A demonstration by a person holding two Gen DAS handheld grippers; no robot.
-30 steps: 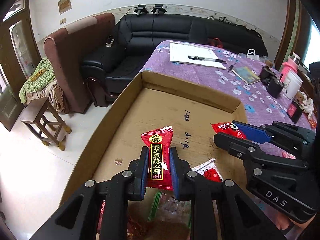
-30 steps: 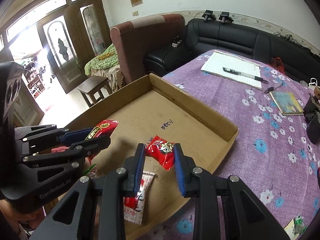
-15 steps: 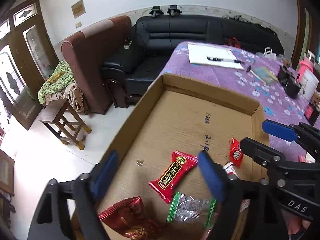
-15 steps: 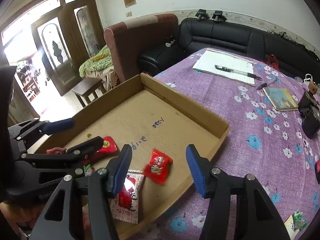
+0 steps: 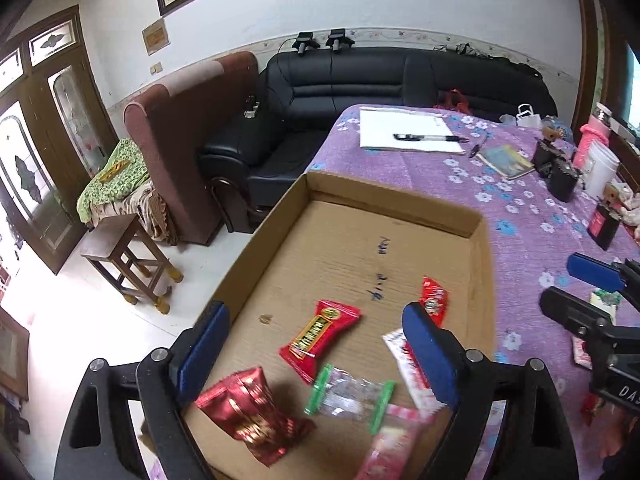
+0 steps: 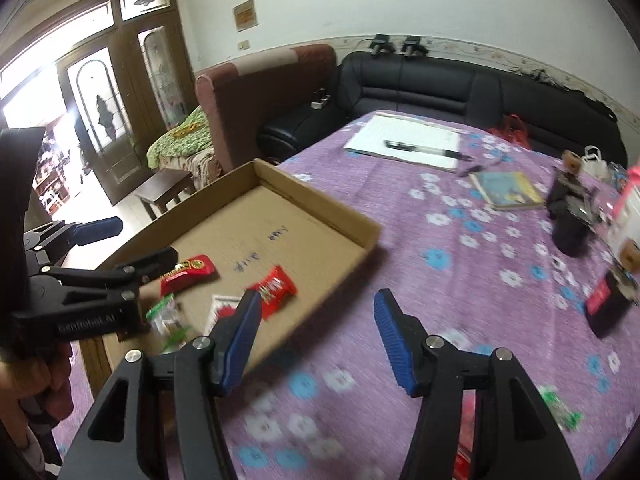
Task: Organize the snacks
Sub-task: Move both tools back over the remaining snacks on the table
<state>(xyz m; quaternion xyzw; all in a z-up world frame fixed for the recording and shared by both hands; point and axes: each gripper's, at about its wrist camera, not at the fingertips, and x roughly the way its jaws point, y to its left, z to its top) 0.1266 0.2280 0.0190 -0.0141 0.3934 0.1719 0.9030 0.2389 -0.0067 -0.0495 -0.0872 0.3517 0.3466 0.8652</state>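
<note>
the cardboard tray (image 5: 476, 220) lay at the near corner of the desk (image 5: 528, 216), its left wall running along the desk's edge above the floor (image 5: 80, 320); the far half of the tray's bottom was bare, while the snacks crowded the near half; to the right of the tray the purple cloth was bare up to the notepad (image 5: 404, 134), the booklet (image 5: 506, 160) and the dark things near the far right edge.

the left gripper (image 5: 316, 354) hung over the near end of the tray, its fingers (image 5: 426, 354) wide apart after just having been opening, nothing between the pads; below the gap lay a long red candy pack (image 5: 320, 334), flat and tilted; the right gripper (image 6: 316, 338) sat off the tray's right wall over the cloth, its fingers (image 6: 394, 338) also apart after just having been opening, holding nothing; the small red snack (image 6: 276, 286) lay inside the tray near that wall, just beyond the left finger.

counted in the tray from the left wrist view: six snacks; one long red pack, one small red one, one dark red foil pack (image 5: 248, 408), one clear packet with green ends (image 5: 350, 394), one white-and-red packet (image 5: 404, 360) partly behind a finger, one pink packet (image 5: 390, 436) at the near edge; a few more wrappers lay on the cloth at the right, too blurred to count.
</note>
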